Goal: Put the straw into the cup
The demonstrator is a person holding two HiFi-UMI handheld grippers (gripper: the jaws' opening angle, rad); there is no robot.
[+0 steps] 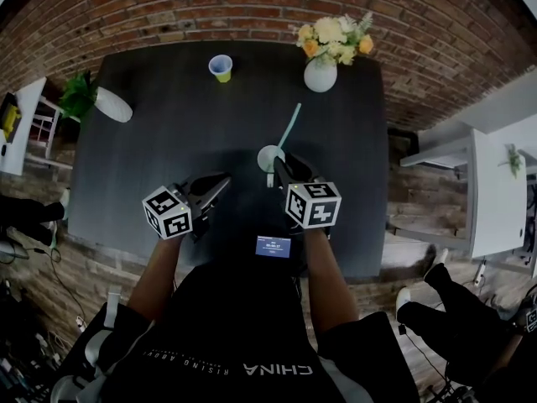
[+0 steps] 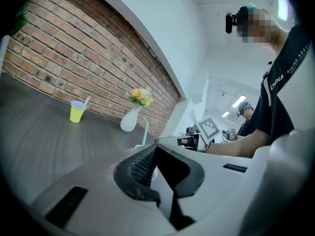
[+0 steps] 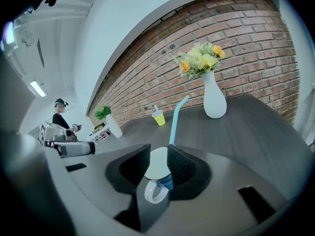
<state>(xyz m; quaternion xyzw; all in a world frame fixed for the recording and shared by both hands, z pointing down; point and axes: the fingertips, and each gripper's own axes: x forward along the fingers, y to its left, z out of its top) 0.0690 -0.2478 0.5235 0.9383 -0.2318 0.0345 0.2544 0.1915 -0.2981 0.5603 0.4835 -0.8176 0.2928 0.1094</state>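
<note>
A white cup [image 1: 268, 156] with a handle stands near the middle of the dark table [image 1: 151, 158]. A teal straw [image 1: 289, 127] stands in it and leans toward the far right. My right gripper [image 1: 278, 166] is shut on the cup from the near side. In the right gripper view the cup [image 3: 157, 165] sits between both pads, its handle toward the camera, with the straw [image 3: 176, 118] rising above it. My left gripper [image 1: 220, 181] hovers just left of the cup, shut and empty. In the left gripper view the left gripper [image 2: 153, 167] shows its jaws together, with the straw [image 2: 144, 131] beyond them.
At the table's far edge stand a yellow-green cup [image 1: 221, 67] and a white vase of flowers [image 1: 320, 72]. A white pot with a plant [image 1: 109, 103] sits at the far left corner. A small screen [image 1: 273, 246] lies near the front edge. People stand around the table.
</note>
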